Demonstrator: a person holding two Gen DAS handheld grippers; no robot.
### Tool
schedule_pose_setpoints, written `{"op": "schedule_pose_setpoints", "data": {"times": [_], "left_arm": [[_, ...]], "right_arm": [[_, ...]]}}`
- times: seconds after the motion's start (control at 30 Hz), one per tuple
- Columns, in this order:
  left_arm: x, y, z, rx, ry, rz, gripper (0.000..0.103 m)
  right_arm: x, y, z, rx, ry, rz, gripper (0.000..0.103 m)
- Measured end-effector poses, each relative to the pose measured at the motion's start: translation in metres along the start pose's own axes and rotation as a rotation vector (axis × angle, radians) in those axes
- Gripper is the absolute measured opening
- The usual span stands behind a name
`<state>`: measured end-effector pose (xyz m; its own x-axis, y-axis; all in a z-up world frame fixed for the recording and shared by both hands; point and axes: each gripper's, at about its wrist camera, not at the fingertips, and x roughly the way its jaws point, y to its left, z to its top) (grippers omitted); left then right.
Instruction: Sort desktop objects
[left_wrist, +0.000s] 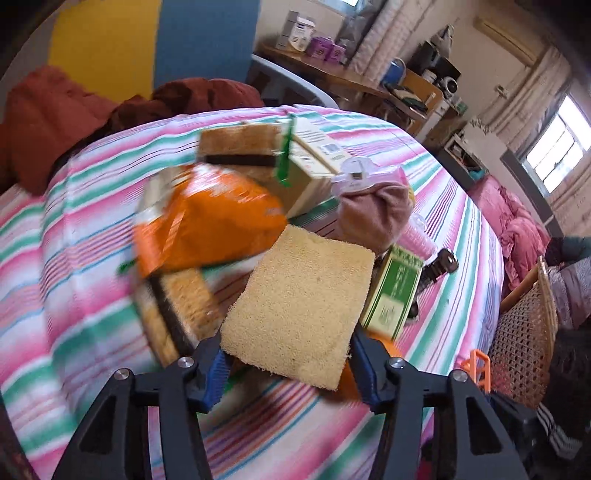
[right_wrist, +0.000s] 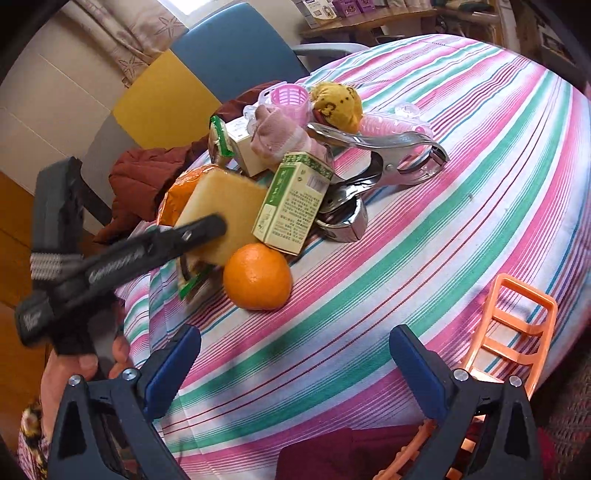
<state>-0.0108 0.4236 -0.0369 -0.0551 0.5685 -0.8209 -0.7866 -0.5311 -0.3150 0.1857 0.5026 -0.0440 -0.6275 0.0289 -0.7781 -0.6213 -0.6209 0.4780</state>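
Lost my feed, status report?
Left gripper shut on yellow sponge. Right gripper open, empty. Orange and green box crowd the sponge.

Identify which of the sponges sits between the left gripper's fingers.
The bare yellow sponge, unwrapped and nearest the left gripper. The two packaged sponges lie farther back in the pile.

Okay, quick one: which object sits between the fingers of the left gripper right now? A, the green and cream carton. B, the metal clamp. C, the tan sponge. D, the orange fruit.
C: the left wrist view shows the tan sponge lying between the blue pads of the left gripper, while the orange, carton and metal clamp lie on the striped cloth.
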Motion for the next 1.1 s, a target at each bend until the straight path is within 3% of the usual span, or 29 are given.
{"op": "schedule_pose_setpoints", "data": {"times": [0.2,0.43,0.67,1.0,1.1], "left_arm": [[-0.046,0.031,-0.038,-0.08,-0.056,-0.021,0.057],[-0.08,0.079,-0.083,-0.214,-0.078,0.014,0.057],[-0.099,0.116,-0.109,-0.358,-0.103,0.034,0.058],[-0.094,0.104,-0.121,-0.348,-0.08,0.081,0.064],[-0.089,0.103,-0.127,-0.358,-0.055,0.083,0.064]], "right_arm": [[0.0,0.018,-0.003,-0.047,-0.003,-0.002,0.103],[0.015,0.06,-0.004,-0.126,0.008,0.012,0.103],[0.05,0.111,0.022,-0.176,0.003,0.013,0.103],[0.137,0.208,0.057,-0.415,0.111,-0.106,0.099],[0.164,0.226,0.055,-0.535,0.146,-0.232,0.097]]}}
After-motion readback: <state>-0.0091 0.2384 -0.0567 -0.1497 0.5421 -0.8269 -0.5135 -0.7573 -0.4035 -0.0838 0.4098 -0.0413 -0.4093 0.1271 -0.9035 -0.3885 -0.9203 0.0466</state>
